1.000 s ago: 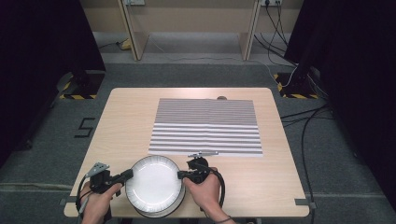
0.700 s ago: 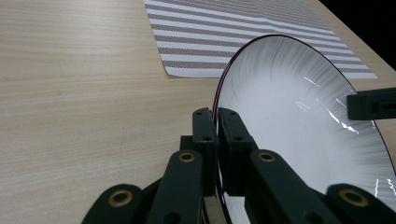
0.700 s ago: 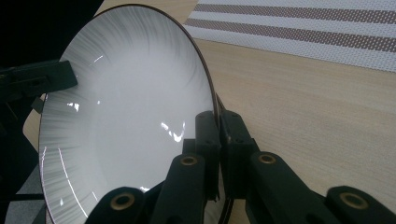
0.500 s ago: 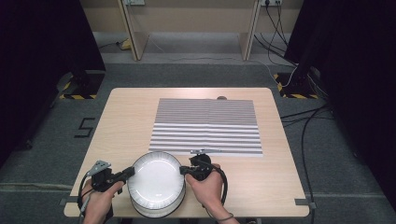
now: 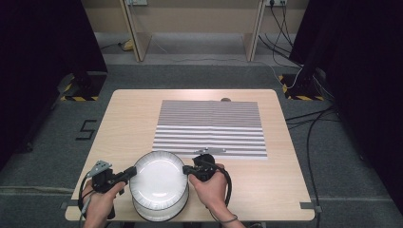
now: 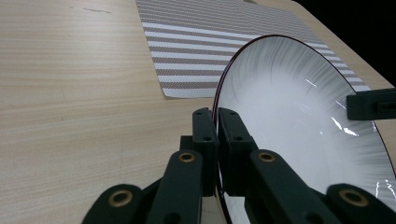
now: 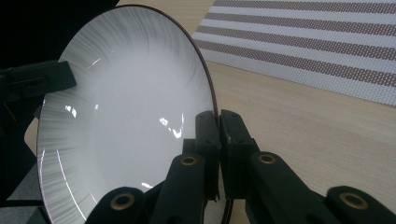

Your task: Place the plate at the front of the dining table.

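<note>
A white plate [image 5: 159, 179] with a thin dark rim and fine grey streaks is held between both grippers above the table's near edge. My left gripper [image 5: 130, 173] is shut on its left rim, and in the left gripper view the jaws pinch that edge [image 6: 217, 122] of the plate [image 6: 299, 126]. On the opposite rim my right gripper [image 5: 186, 169] is shut too, its jaws clamped on the edge [image 7: 217, 125] of the plate [image 7: 126, 102]. Each gripper view shows the other gripper's jaw across the plate: the right gripper [image 6: 371, 103] and the left gripper [image 7: 32, 81].
A grey-and-white striped placemat [image 5: 211, 128] lies flat on the wooden table [image 5: 128, 123], beyond the plate. Under the held plate a second white rim [image 5: 159, 213] shows at the table's front edge. Dark floor and cables surround the table.
</note>
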### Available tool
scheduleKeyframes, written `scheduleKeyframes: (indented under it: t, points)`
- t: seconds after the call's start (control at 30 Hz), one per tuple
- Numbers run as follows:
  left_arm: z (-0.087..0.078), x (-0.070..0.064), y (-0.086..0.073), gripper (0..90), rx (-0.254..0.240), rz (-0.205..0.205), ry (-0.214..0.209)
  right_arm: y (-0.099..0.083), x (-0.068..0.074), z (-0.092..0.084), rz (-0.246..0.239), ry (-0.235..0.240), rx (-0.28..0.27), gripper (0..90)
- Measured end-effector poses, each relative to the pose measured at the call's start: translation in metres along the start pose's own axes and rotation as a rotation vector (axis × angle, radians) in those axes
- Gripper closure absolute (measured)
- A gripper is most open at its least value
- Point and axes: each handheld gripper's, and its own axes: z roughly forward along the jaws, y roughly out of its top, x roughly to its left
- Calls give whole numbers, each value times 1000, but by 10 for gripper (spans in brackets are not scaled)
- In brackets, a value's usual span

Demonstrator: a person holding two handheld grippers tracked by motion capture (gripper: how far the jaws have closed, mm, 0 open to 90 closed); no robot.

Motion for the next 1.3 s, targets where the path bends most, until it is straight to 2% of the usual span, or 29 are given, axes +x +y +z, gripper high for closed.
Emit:
scheduleKeyframes:
  t: [0.67, 1.3]
  points:
    - [9, -6, 18, 862, -46, 43, -11, 13, -3, -10, -15, -27, -53, 873]
    - [21, -12, 30, 862, -65, 69, -25, 21, -11, -18, -5, -51, -80, 874]
